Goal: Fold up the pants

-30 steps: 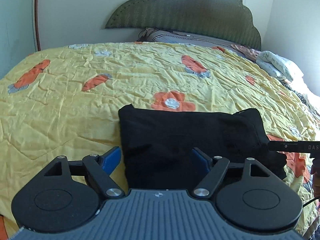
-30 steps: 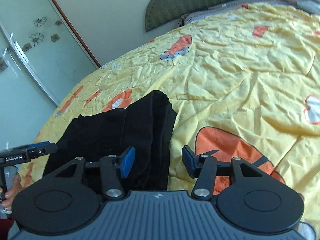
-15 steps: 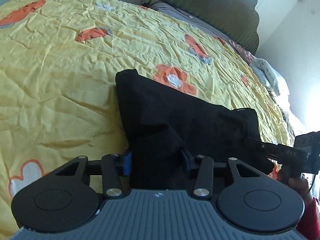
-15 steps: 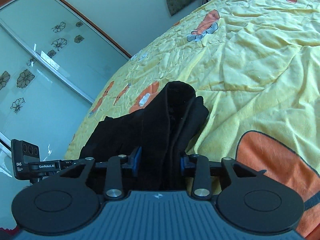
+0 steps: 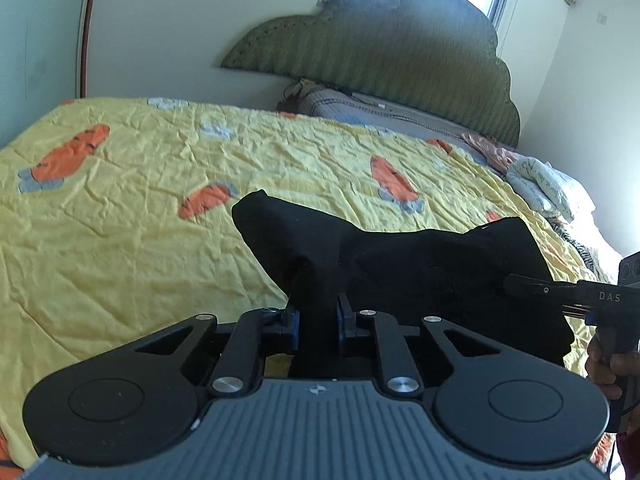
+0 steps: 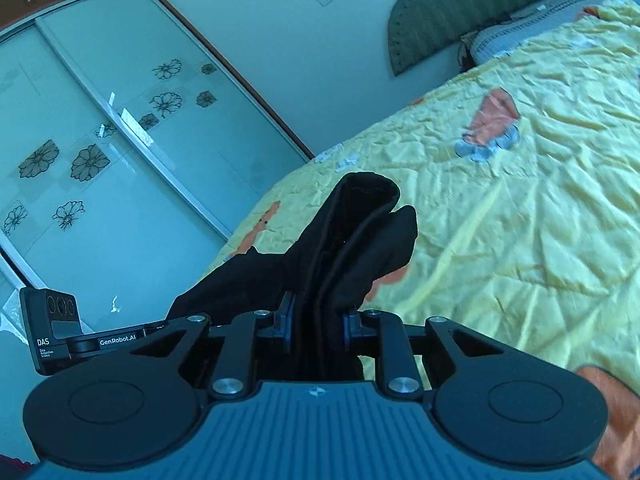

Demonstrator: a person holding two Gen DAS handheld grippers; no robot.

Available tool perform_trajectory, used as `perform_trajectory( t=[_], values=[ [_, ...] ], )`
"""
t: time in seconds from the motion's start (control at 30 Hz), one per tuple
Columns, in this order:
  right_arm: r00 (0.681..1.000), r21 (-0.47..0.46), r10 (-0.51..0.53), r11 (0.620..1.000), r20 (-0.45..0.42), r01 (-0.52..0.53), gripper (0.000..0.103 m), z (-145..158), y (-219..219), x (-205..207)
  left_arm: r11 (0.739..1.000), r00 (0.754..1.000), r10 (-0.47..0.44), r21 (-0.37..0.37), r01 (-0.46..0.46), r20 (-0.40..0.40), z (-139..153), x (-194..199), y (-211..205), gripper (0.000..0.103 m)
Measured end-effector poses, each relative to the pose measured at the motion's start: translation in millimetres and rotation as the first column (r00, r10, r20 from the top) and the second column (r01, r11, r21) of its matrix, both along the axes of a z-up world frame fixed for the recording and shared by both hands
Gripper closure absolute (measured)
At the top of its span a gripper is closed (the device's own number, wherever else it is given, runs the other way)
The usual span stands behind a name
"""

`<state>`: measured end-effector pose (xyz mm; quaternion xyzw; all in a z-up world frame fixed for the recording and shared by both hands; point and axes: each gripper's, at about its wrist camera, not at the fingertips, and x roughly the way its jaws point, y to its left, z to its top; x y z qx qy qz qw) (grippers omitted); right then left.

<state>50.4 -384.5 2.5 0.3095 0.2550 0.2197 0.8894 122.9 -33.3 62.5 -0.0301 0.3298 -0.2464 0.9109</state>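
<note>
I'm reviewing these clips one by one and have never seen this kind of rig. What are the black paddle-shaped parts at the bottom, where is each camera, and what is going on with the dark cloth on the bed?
No robot here: a person holds a two-finger gripper in each hand, and each carries a wide-angle camera looking along its fingers. The black paddles are the gripper's own body.

One picture looks from the left gripper, the other from the right gripper. Each also catches the other tool at its edge.

A crumpled yellow quilt with orange carrot prints covers the bed. On it lie the black fabric pants, already partly folded.

Both grippers have just been closing, and their blue pads now pinch the pants, one at each end, lifting the near edge off the quilt.
</note>
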Motion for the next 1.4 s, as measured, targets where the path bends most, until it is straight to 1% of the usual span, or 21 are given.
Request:
perform_trajectory(
  t=[0.13,0.2,0.27,0.37,0.47,0.5,0.53,0.6,0.63,0.67,0.7,0.73,0.8,0.83,0.93,1.0,1.1,1.2,1.23,1.3,1.4],
  values=[
    [0.999,-0.006,0.023,1.0,0.049,-0.023,0.082,17,11,38,0.999,0.999,0.027,0.029,-0.028,0.042,18,27,11,0.084],
    [0.999,0.003,0.029,1.0,0.038,-0.029,0.082,16,15,62,0.998,0.999,0.044,0.05,-0.045,0.032,16,49,15,0.084],
    [1.0,0.01,0.029,1.0,0.004,-0.029,0.082,7,18,86,0.997,0.999,0.055,0.062,-0.054,-0.005,6,69,14,0.084],
    [0.996,-0.027,0.014,1.0,-0.088,-0.017,0.082,-19,26,116,0.993,0.994,0.068,0.1,-0.06,-0.08,-25,97,7,0.084],
    [0.984,-0.158,-0.033,0.987,-0.177,0.005,0.07,-42,33,131,0.988,0.99,0.077,0.139,-0.061,-0.114,-54,110,4,0.084],
    [0.98,-0.169,-0.037,0.986,-0.194,0.004,0.062,-46,31,130,0.989,0.989,0.08,0.133,-0.064,-0.122,-59,111,7,0.075],
    [0.98,-0.165,-0.046,0.986,-0.192,0.014,0.06,-47,28,125,0.989,0.988,0.094,0.128,-0.078,-0.124,-58,110,10,0.057],
    [0.981,-0.215,-0.121,0.973,-0.151,0.087,0.06,-36,25,107,0.989,0.986,0.118,0.105,-0.106,-0.117,-52,102,20,0.054],
    [0.978,-0.298,-0.186,0.943,-0.093,0.151,0.06,-24,28,92,0.988,0.987,0.13,0.103,-0.119,-0.1,-48,96,25,0.052],
    [0.978,-0.364,-0.206,0.914,-0.031,0.181,0.06,-14,34,80,0.986,0.987,0.135,0.106,-0.126,-0.084,-45,91,29,0.051],
    [0.981,-0.401,-0.194,0.897,0.022,0.187,0.06,-7,41,70,0.985,0.987,0.141,0.114,-0.132,-0.076,-43,86,29,0.047],
    [0.986,-0.407,-0.157,0.898,0.059,0.167,0.06,-2,49,62,0.983,0.986,0.145,0.122,-0.135,-0.078,-44,84,28,0.042],
    [0.997,-0.384,-0.059,0.92,0.058,0.077,0.06,-3,64,58,0.979,0.984,0.148,0.159,-0.132,-0.096,-53,83,22,0.041],
    [0.999,-0.392,-0.029,0.919,0.032,0.04,0.062,-8,71,60,0.975,0.982,0.152,0.18,-0.131,-0.11,-60,85,20,0.041],
    [0.996,-0.478,-0.084,0.877,-0.043,0.053,0.063,-29,82,67,0.973,0.975,0.182,0.165,-0.161,-0.127,-68,84,24,0.036],
    [0.988,-0.49,-0.15,0.865,-0.047,0.108,0.06,-27,82,58,0.969,0.97,0.206,0.165,-0.184,-0.127,-59,75,27,0.04],
    [0.991,-0.444,-0.127,0.887,0.033,0.129,0.06,-9,84,29,0.969,0.971,0.218,0.141,-0.203,-0.096,-43,53,33,0.038],
    [0.993,-0.447,-0.114,0.888,0.02,0.111,0.056,-13,91,21,0.981,0.966,0.184,0.094,-0.17,-0.181,-51,47,33,0.039],
    [0.992,-0.455,-0.125,0.884,-0.014,0.106,0.056,-21,92,24,0.981,0.961,0.184,0.094,-0.167,-0.209,-58,48,32,0.042],
    [0.988,-0.454,-0.149,0.884,-0.05,0.11,0.056,-31,90,25,0.982,0.948,0.187,0.063,-0.176,-0.257,-67,45,35,0.057],
    [0.984,-0.435,-0.176,0.887,-0.004,0.157,0.054,-18,93,4,0.987,0.958,0.16,0.012,-0.162,-0.236,-60,31,41,0.073]
  ],
)
